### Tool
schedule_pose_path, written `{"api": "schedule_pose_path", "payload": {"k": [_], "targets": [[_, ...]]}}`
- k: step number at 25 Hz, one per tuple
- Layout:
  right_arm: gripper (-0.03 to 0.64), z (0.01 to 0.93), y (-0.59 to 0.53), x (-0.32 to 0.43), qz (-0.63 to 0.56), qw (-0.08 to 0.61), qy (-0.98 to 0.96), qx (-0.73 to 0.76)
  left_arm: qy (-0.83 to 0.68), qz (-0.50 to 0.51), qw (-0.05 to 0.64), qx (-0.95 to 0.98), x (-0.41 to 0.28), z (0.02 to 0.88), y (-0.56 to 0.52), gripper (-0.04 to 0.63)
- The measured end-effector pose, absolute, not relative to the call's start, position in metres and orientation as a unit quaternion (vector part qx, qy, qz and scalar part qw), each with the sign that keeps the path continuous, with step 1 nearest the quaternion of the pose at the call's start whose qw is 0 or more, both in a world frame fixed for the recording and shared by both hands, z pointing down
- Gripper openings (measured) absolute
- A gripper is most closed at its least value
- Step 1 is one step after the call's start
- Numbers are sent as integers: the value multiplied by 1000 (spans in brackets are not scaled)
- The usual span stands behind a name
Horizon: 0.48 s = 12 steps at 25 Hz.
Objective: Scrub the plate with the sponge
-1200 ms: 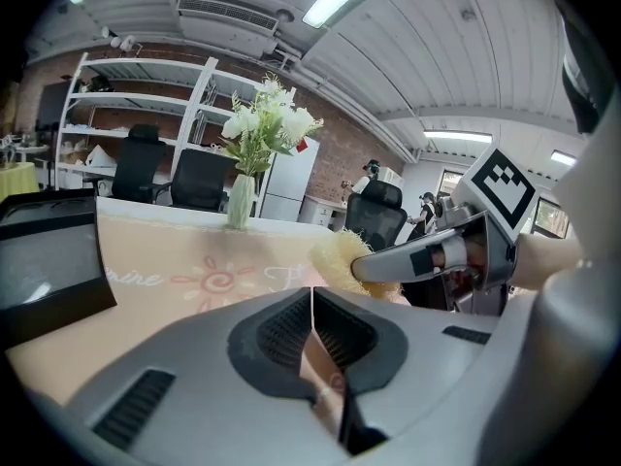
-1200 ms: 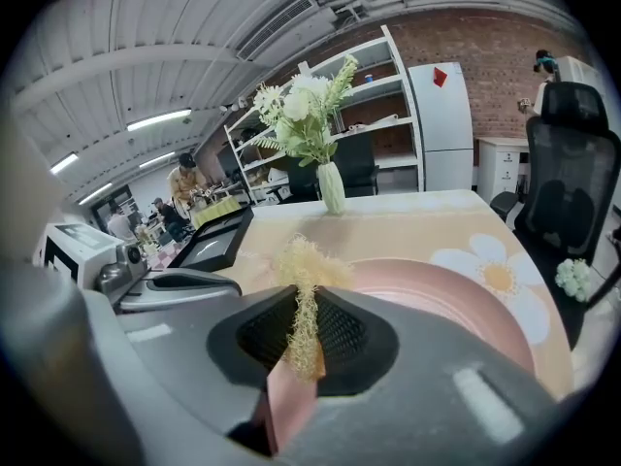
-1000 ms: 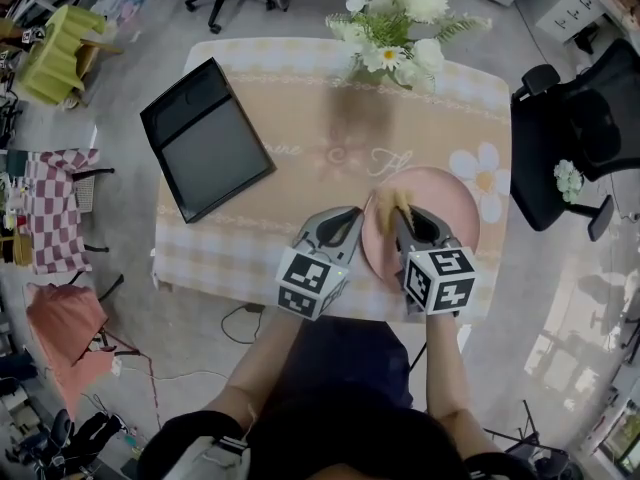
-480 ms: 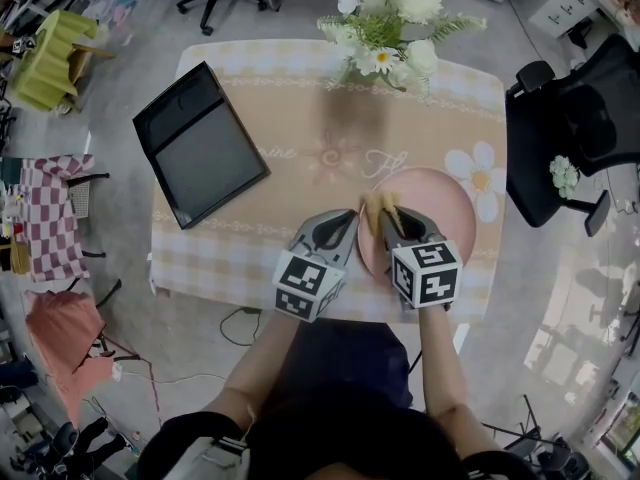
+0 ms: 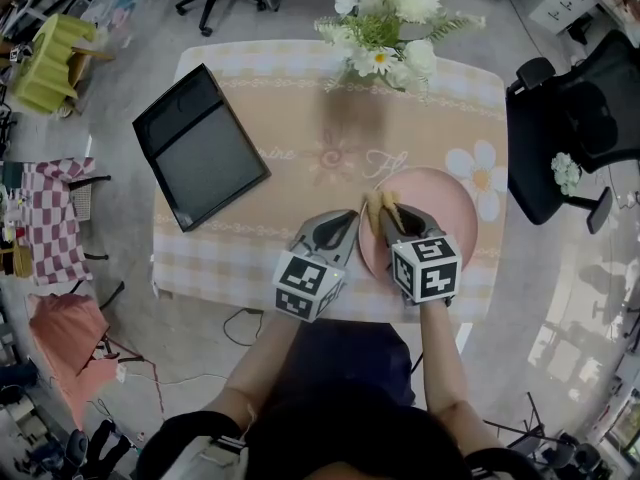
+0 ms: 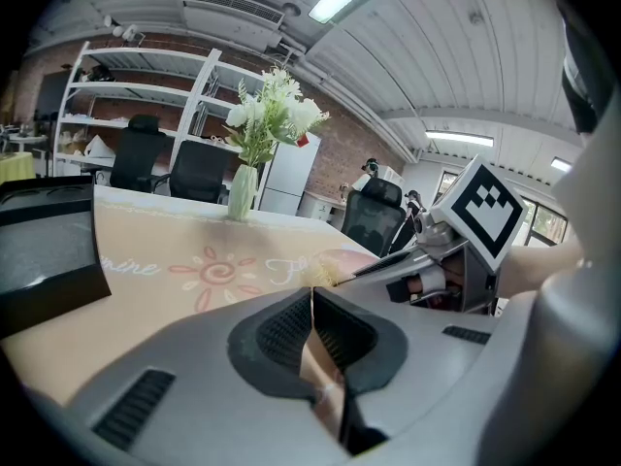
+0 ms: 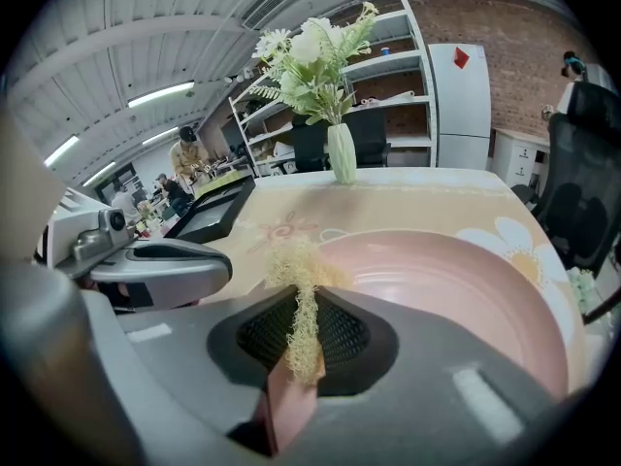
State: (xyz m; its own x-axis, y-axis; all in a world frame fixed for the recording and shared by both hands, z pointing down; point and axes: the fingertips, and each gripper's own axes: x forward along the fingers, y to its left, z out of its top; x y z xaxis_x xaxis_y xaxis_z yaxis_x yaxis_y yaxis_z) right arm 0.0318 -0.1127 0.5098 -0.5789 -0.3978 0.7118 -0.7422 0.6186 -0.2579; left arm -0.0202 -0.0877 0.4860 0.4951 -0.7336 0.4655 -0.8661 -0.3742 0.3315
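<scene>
A pink plate point(image 5: 450, 203) lies on the table's near right part. My right gripper point(image 5: 384, 214) is shut on a yellow fibrous sponge point(image 5: 378, 206), which sits at the plate's left side. In the right gripper view the sponge point(image 7: 297, 278) sticks up between the pads point(image 7: 344, 333), with the plate point(image 7: 466, 289) just beyond. Just left of the plate's rim, my left gripper point(image 5: 348, 220) is shut with nothing in it. In the left gripper view its jaws point(image 6: 312, 297) meet in a thin line, and the right gripper point(image 6: 441, 265) shows at the right.
A black tray point(image 5: 200, 143) lies at the table's far left. A vase of white flowers point(image 5: 385, 23) stands at the far edge. The table's front edge point(image 5: 250, 303) runs under both grippers. A black office chair point(image 5: 570, 128) is off to the right.
My right gripper has slid the sponge a little to the left across the plate, toward its left rim. The left gripper has stayed where it was.
</scene>
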Motion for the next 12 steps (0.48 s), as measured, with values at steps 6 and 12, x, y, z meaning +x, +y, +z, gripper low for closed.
{"api": "schedule_pose_path", "payload": {"k": [6,12], "targets": [[49,510,-116,33,279,308,-843,343,-485,122,275,821,-19,486,-87,15],[49,510,-123,36,279,306,-840,351,-484,122,275,822,-19,487,-88,15]]}}
